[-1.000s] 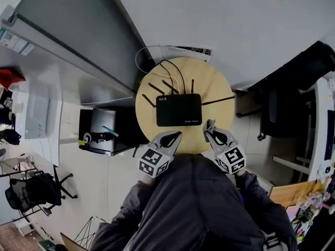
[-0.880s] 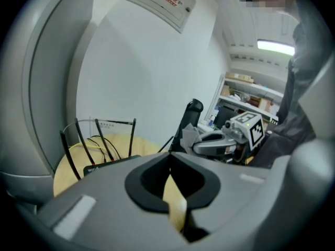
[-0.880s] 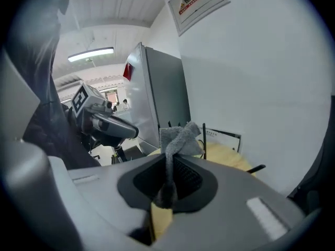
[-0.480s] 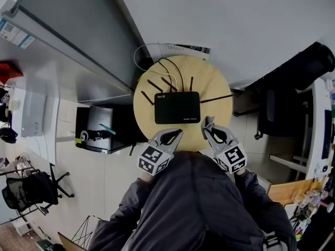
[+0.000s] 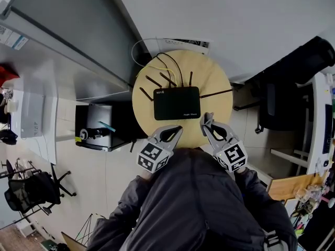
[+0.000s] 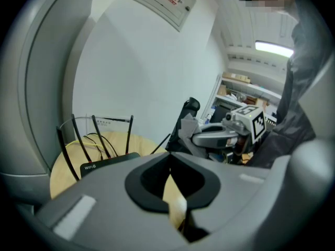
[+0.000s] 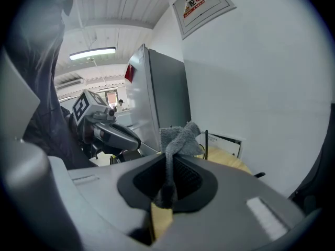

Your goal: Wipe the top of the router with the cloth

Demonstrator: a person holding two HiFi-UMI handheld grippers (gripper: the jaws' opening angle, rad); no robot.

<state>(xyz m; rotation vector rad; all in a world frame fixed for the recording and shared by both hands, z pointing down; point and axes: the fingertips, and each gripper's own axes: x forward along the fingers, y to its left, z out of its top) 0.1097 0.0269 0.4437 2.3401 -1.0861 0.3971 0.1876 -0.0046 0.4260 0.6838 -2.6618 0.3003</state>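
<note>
A black router (image 5: pixel 177 102) with several thin antennas lies flat in the middle of a round wooden table (image 5: pixel 217 93). In the left gripper view the router (image 6: pixel 107 163) lies ahead and to the left. My right gripper (image 5: pixel 208 122) hovers at the table's near edge, just right of the router's front corner, shut on a grey cloth (image 7: pixel 179 136) that sticks up from its jaws. My left gripper (image 5: pixel 174 133) hangs near the table's front edge below the router, shut and empty. From the left gripper view, the cloth (image 6: pixel 188 127) bunches at the right gripper's tip.
Black and yellow cables (image 5: pixel 166 67) trail from the router's back to the wall. A grey cabinet (image 5: pixel 68 30) stands left of the table, a black box (image 5: pixel 99 127) on the floor beside it. A dark chair (image 5: pixel 275 106) sits to the right.
Both grippers hold nearly the same places near the table's front edge; the view has shifted slightly. The cloth stays in the right gripper.
</note>
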